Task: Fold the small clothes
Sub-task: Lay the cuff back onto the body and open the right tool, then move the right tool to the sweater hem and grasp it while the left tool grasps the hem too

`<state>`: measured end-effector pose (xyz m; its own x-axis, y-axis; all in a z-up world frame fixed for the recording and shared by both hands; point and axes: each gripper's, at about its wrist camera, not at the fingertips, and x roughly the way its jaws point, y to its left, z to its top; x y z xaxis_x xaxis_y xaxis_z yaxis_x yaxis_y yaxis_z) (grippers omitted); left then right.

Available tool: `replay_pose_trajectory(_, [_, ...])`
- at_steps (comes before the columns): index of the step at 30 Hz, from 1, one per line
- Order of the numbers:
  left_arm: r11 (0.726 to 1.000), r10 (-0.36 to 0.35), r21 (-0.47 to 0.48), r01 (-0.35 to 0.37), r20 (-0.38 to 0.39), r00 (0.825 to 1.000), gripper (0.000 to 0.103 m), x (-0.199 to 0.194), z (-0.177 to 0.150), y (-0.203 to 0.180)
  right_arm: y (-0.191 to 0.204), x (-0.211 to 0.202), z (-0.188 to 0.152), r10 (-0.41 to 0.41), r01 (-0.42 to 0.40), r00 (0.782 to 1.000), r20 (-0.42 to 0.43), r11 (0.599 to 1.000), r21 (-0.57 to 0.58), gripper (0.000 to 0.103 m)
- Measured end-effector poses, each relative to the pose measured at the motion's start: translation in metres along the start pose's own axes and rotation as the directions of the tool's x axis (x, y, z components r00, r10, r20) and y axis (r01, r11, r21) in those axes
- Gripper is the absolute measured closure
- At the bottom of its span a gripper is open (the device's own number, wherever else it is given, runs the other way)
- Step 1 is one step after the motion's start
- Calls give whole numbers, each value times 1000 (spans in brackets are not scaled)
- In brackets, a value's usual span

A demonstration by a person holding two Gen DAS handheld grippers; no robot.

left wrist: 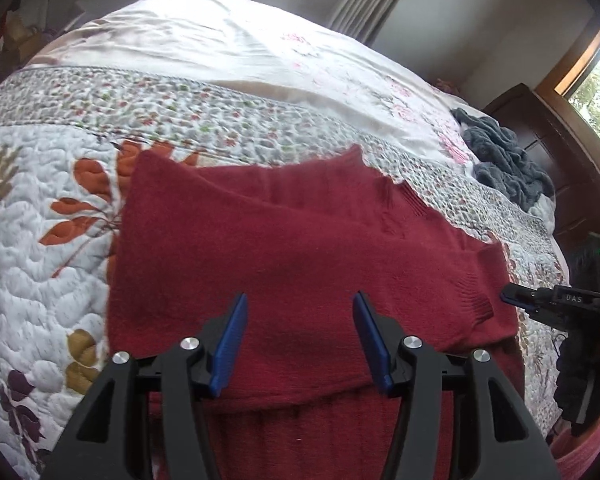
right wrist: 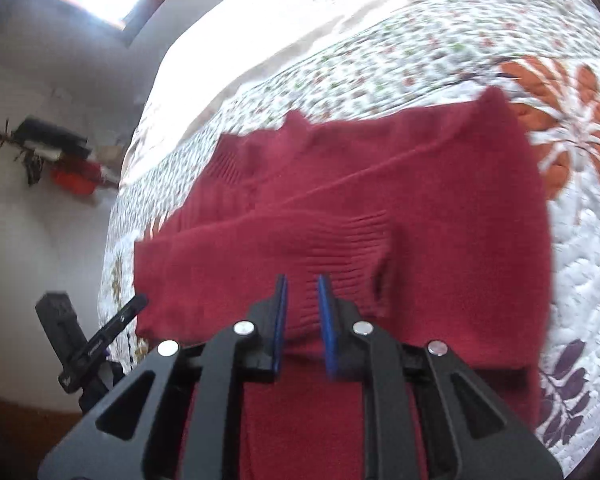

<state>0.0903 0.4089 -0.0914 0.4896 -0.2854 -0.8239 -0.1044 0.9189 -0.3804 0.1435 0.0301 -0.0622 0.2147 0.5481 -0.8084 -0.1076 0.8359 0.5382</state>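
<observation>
A: Location of the garment?

B: 1 red sweater (left wrist: 284, 248) lies on the quilt (left wrist: 40, 240), partly folded, a ribbed cuff (right wrist: 348, 248) laid across the body.

A: Left gripper (left wrist: 300, 344)?

B: Jaws wide apart over the sweater's near part, nothing between the 2 blue pads (left wrist: 230, 344). Contact with the fabric cannot be confirmed.

A: Right gripper (right wrist: 303, 320)?

B: Jaws narrow, a small gap remaining. Ribbed fabric shows in that gap; whether it is pinched, I cannot tell. The right-wrist view is blurred.

A: Anything else on the bed?

B: 1 grey garment (left wrist: 504, 160), crumpled near the far edge, well apart from the sweater.
</observation>
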Motion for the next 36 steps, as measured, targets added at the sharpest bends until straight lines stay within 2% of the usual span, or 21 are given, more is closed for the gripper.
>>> replay_pose_trajectory(5, [999, 26, -20, -27, -43, 999, 48, 15, -8, 12, -16, 29, -5, -55, 57, 997, -46, 997, 49, 88])
replay_pose_trajectory(6, [999, 19, -24, -21, -47, 999, 48, 17, -10, 16, -20, 32, -7, -71, 75, 996, -53, 995, 60, 90])
replay_pose_trajectory(10, [999, -16, -38, 14, -50, 999, 48, 21, -13, 25, -45, 40, -13, -11, 18, 998, -56, 992, 125, 100])
replay_pose_trajectory(13, [1000, -3, -29, 1, -55, 998, 48, 21, -13, 23, -46, 41, -13, -3, 10, 998, -58, 992, 127, 100])
replay_pose_trajectory(15, [999, 25, -24, -26, -63, 998, 48, 15, -13, 17, -43, 34, -13, 1, 7, 998, -63, 992, 129, 96])
replay_pose_trajectory(18, [999, 45, -19, -47, -62, 997, 45, -8, -18, 10, -30, 3, -21, -22, 23, 1000, -16, 996, 87, 77])
replay_pose_trajectory(19, [999, 49, -15, -50, -54, 997, 41, -19, -23, 9, -26, -13, -30, -38, 37, 999, 5, 998, 52, 72])
replay_pose_trajectory(22, [998, 63, 14, -62, -42, 997, 36, -63, -54, 10, -23, -47, -58, -65, 66, 998, 26, 998, -8, 68])
replay_pose_trajectory(25, [996, 85, 3, -85, -66, 994, 35, -94, -88, 18, -29, -81, -107, -101, 103, 995, 25, 993, -53, 55])
replay_pose_trajectory(32, [992, 103, -56, -114, -171, 980, 34, -156, -186, 36, -57, -125, -215, -183, 182, 983, -30, 982, -43, 49])
replay_pose_trajectory(36, [991, 102, -67, -118, -208, 973, 34, -171, -219, 40, -83, -142, -261, -158, 160, 986, -55, 987, 32, 47])
